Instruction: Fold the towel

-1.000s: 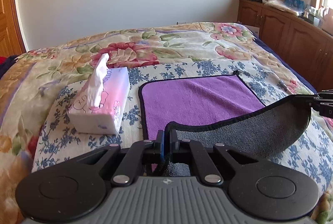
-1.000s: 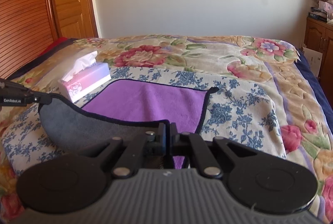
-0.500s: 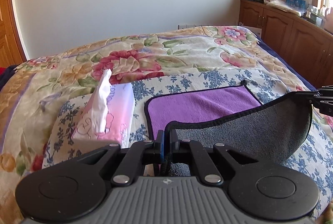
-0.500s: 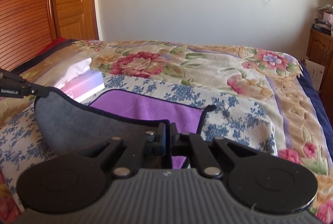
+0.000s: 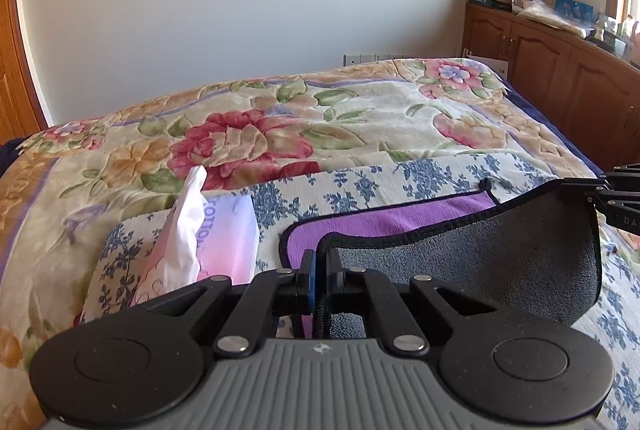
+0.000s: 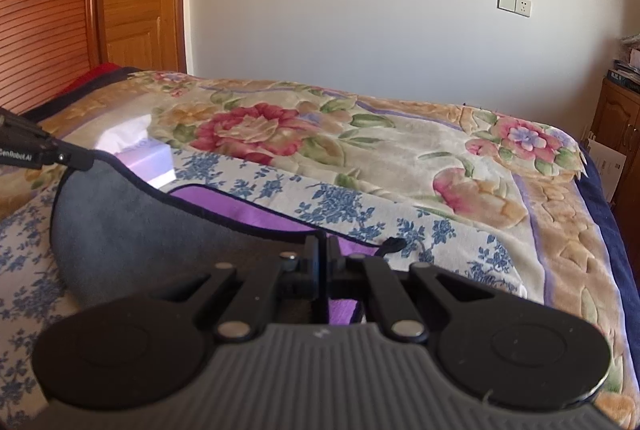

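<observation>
Tissue box (image 5: 224,238) lower left on the bed (image 5: 360,118). Left tongs (image 5: 320,276) pinched on the towel (image 5: 480,254) corner at bottom centre; right tongs (image 6: 323,270) likewise clamp the other corner. Towel hangs between them at centre right, purple part flat behind. Soft, light, floppy; likely best held by the hemmed corners.

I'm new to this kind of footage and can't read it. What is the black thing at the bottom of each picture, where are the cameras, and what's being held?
Each picture comes from a camera mounted on a hand-held two-finger gripper, looking along its fingers. The left gripper and right gripper are each shut on a near corner of the towel, purple on one side, grey on the other. Its near edge is lifted; the far part lies on the floral bed. A tissue box sits to the left of the towel.
</observation>
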Tool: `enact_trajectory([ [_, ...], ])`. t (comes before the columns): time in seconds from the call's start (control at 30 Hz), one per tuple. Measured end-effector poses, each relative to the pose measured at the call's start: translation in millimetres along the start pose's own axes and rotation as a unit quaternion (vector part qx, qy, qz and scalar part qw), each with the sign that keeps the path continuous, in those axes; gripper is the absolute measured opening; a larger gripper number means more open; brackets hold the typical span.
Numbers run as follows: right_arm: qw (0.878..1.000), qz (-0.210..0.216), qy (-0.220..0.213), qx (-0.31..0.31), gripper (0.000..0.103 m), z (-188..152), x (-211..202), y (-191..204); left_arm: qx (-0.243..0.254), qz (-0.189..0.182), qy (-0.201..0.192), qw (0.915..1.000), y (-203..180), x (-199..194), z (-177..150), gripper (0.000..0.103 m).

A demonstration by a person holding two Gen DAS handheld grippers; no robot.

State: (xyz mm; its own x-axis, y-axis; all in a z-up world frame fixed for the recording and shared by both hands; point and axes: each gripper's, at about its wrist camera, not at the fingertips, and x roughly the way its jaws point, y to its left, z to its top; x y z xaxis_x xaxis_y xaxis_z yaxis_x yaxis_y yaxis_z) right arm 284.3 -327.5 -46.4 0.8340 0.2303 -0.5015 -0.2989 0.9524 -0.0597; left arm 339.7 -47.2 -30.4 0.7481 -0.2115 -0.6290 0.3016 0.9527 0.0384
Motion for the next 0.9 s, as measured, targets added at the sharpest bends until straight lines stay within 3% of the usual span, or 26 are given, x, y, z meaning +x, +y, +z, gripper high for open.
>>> enact_trajectory([
  [0.9,1.0,-0.02,-0.016,-0.008,0.004,13.9,49.7,-21.4,0.004,0.013,-0.004,0.9999,7.5,56.9,35.5,0.005],
])
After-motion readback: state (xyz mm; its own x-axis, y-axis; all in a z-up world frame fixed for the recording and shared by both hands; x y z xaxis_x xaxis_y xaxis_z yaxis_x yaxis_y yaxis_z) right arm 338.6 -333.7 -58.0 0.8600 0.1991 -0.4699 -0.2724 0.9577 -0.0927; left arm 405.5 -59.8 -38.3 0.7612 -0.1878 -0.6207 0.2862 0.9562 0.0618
